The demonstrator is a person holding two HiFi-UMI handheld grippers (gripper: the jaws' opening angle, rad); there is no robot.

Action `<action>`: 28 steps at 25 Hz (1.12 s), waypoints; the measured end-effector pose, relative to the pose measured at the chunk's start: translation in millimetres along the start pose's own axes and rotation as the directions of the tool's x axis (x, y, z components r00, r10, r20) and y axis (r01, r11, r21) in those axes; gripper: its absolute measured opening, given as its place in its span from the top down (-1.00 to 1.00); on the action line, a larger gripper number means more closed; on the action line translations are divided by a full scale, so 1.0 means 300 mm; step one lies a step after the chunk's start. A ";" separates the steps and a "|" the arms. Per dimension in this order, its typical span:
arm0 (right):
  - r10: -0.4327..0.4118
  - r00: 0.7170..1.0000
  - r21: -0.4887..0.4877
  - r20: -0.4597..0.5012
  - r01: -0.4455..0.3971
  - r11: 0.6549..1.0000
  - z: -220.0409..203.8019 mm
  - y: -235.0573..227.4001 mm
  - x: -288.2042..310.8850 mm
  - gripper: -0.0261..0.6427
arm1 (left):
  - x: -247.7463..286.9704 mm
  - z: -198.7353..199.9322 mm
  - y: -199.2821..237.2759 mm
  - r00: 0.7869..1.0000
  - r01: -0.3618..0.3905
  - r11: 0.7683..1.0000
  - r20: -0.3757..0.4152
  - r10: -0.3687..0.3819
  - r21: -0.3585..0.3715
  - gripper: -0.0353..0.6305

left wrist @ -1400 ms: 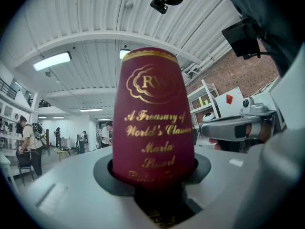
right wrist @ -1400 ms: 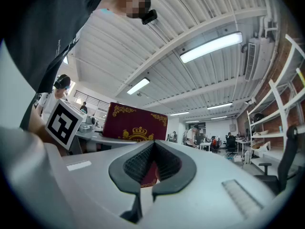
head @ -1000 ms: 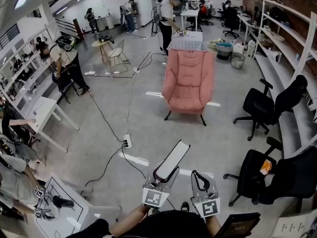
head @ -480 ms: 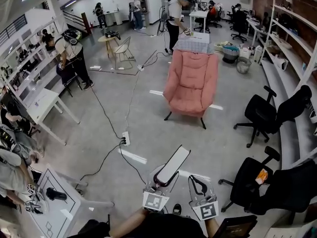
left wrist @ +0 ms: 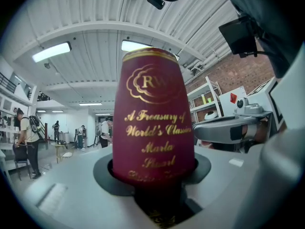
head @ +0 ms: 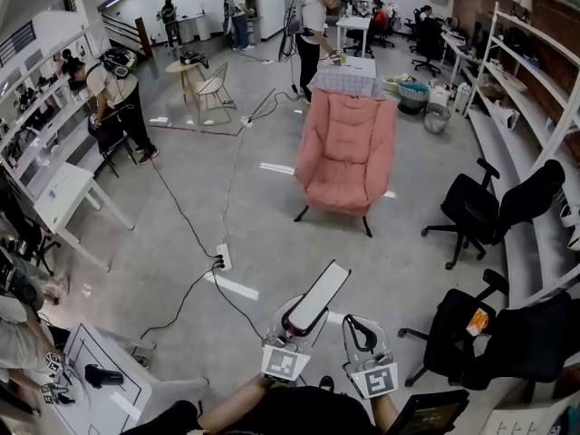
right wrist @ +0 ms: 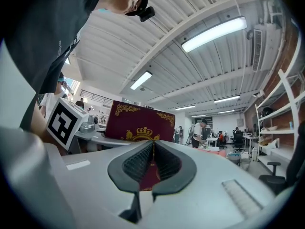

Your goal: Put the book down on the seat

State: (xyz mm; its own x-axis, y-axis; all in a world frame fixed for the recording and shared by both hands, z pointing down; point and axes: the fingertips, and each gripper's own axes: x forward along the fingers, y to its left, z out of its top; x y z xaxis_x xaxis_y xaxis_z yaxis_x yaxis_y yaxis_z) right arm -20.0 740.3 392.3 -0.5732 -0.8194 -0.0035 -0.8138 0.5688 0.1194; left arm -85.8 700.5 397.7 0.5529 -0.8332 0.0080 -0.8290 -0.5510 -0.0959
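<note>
Maroon book point(head: 317, 297) sits clamped in the left gripper point(head: 302, 323) jaws, well short of the pink armchair point(head: 346, 148). The right gripper point(head: 361, 335) jaws are pressed together, empty, equally short of it.

Bright, even indoor light falls from long white fluorescent ceiling tubes point(right wrist: 214, 32), which glare to pure white in both gripper views. The head view bends strongly at its edges, curving the white metal wall shelves point(head: 526, 72). Both gripper views sit inside a circle with black corners. A soft, faint shadow lies under the pink padded armchair point(head: 346, 143). On the maroon hardcover book with gold lettering point(left wrist: 153, 118), the lowest lines are blurred.
</note>
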 end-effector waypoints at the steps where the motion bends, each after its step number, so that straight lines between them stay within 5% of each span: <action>1: -0.002 1.000 -0.001 0.001 0.002 1.000 0.002 0.016 0.029 0.86 | -0.002 -0.003 0.028 1.000 0.007 1.000 0.004 -0.007 -0.002 0.24; 13: -0.012 0.999 -0.003 -0.049 0.012 1.000 -0.012 0.166 0.271 0.84 | 0.006 -0.075 0.259 0.997 0.074 0.997 -0.016 -0.075 -0.026 0.24; 28: 0.052 0.998 0.037 -0.025 -0.051 0.998 -0.105 -0.292 0.315 0.83 | 0.406 -0.066 0.149 0.998 0.016 1.000 -0.063 -0.014 0.018 0.24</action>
State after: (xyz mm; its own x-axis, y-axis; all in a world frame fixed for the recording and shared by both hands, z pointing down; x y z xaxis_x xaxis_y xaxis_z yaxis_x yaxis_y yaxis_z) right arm -0.1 610.7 412.7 -0.6119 -0.7905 0.0275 -0.7867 0.6118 0.0822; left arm -57.3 573.5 414.2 0.5584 -0.8265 0.0722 -0.8187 -0.5630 -0.1132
